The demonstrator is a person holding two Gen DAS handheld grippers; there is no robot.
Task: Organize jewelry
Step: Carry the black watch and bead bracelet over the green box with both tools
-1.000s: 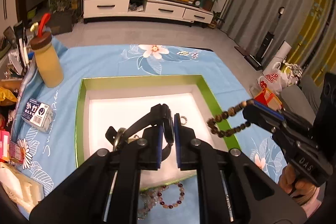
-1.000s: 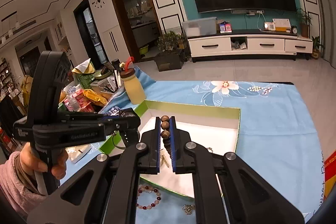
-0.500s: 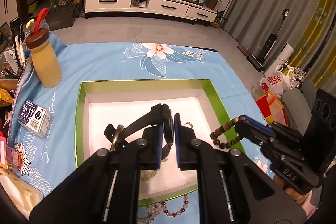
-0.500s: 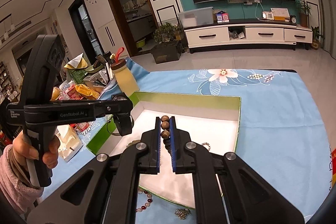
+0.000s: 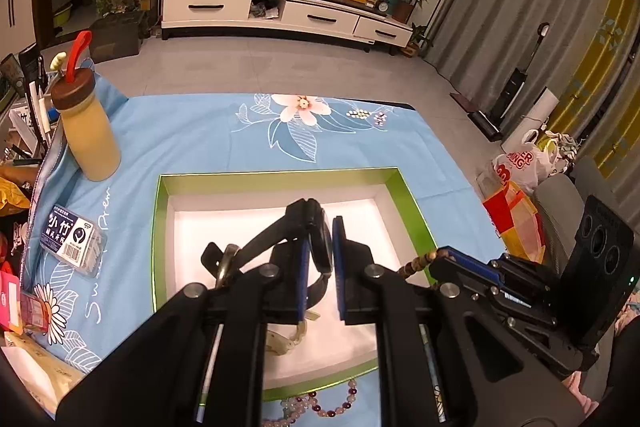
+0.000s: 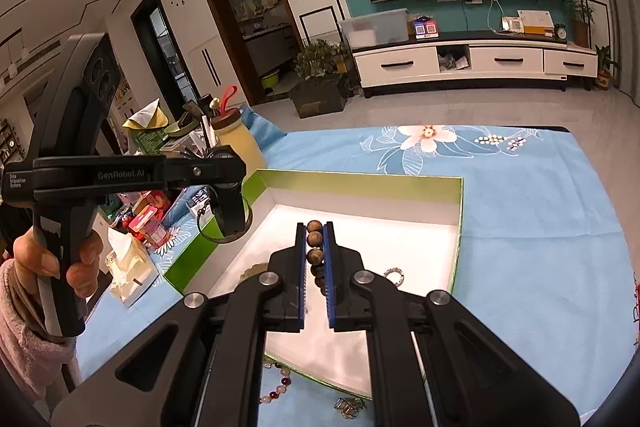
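Observation:
My left gripper (image 5: 320, 247) is shut on a black watch (image 5: 320, 239), whose strap and buckle (image 5: 224, 263) stick out to the left above the white floor of the green-rimmed box (image 5: 280, 177). In the right wrist view this watch (image 6: 228, 211) hangs over the box's left rim (image 6: 192, 259). My right gripper (image 6: 314, 233) is shut on a brown wooden bead bracelet (image 6: 314, 239). From the left wrist view these beads (image 5: 418, 261) hang at the box's right rim. A ring (image 6: 394, 275) and a pale strap (image 5: 284, 341) lie inside the box.
A pink and red bead bracelet (image 5: 320, 405) and a small metal piece (image 6: 348, 405) lie on the blue floral cloth (image 5: 200, 135) in front of the box. A yellow bottle (image 5: 88, 135) and a toothpick box (image 5: 72, 239) stand left. Clutter lines the left edge.
My right gripper has sunk lower with the beads, closer to the box's right rim. My left gripper has drifted slightly forward over the box, still with the watch in it.

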